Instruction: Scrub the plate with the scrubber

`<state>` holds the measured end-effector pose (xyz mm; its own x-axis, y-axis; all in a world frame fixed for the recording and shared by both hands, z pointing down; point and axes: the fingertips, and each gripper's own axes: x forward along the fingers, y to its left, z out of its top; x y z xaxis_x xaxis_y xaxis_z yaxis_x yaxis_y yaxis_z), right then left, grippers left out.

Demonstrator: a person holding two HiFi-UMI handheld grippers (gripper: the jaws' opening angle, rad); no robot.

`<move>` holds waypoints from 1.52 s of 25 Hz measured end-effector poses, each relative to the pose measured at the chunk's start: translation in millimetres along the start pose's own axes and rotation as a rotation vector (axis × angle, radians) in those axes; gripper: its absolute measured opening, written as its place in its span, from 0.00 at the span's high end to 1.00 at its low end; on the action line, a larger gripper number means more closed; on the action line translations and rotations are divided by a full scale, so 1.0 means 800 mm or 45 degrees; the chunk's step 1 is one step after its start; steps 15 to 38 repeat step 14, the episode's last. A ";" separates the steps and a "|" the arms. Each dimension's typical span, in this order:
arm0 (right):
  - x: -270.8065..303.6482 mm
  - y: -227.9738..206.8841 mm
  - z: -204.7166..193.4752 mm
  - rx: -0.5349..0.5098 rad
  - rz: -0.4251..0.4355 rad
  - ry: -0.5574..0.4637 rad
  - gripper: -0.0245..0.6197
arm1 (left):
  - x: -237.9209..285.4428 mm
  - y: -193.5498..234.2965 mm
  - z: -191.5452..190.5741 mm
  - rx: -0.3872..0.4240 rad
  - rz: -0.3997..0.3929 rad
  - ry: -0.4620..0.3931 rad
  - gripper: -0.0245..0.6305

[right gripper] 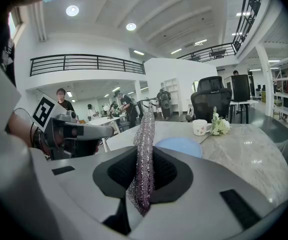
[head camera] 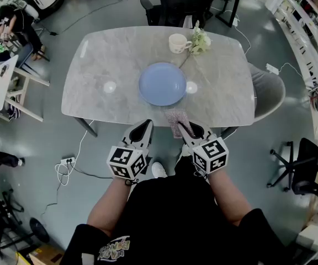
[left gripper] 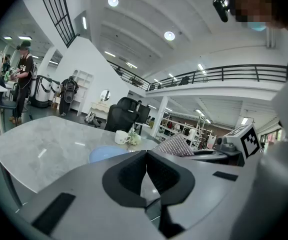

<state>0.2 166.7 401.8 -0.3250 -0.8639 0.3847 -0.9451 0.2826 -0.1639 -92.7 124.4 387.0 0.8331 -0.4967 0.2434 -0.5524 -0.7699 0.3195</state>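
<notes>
Grey right gripper [head camera: 184,127]: its jaws are clamped on the scrubber [right gripper: 145,134], which stands on edge between the black pads and pokes out past the tips.
Scrubber: a flat, glittery silver-purple mesh pad. From above, its far end reaches over the near edge of the table [head camera: 104,59], short of the plate [head camera: 162,84].
Left gripper [head camera: 146,124]: its jaws are pressed together with nothing between them. It is held beside the right one, just off the near table edge.
Plate: pale blue and round, lying flat in the middle of the table, apart from both grippers.
Table: grey marble-look top with rounded corners.
Far side: a white cup [head camera: 178,43] stands just beside a sprig of white flowers [head camera: 200,39], with a black office chair [head camera: 184,1] behind them.
</notes>
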 end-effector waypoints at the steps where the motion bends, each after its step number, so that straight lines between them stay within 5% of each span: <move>1: 0.000 0.000 -0.001 0.001 -0.001 0.003 0.85 | -0.001 0.000 -0.001 -0.002 0.001 0.001 0.93; 38: 0.002 0.000 -0.002 0.007 0.013 0.006 0.85 | 0.001 0.000 -0.002 -0.003 0.008 0.008 0.93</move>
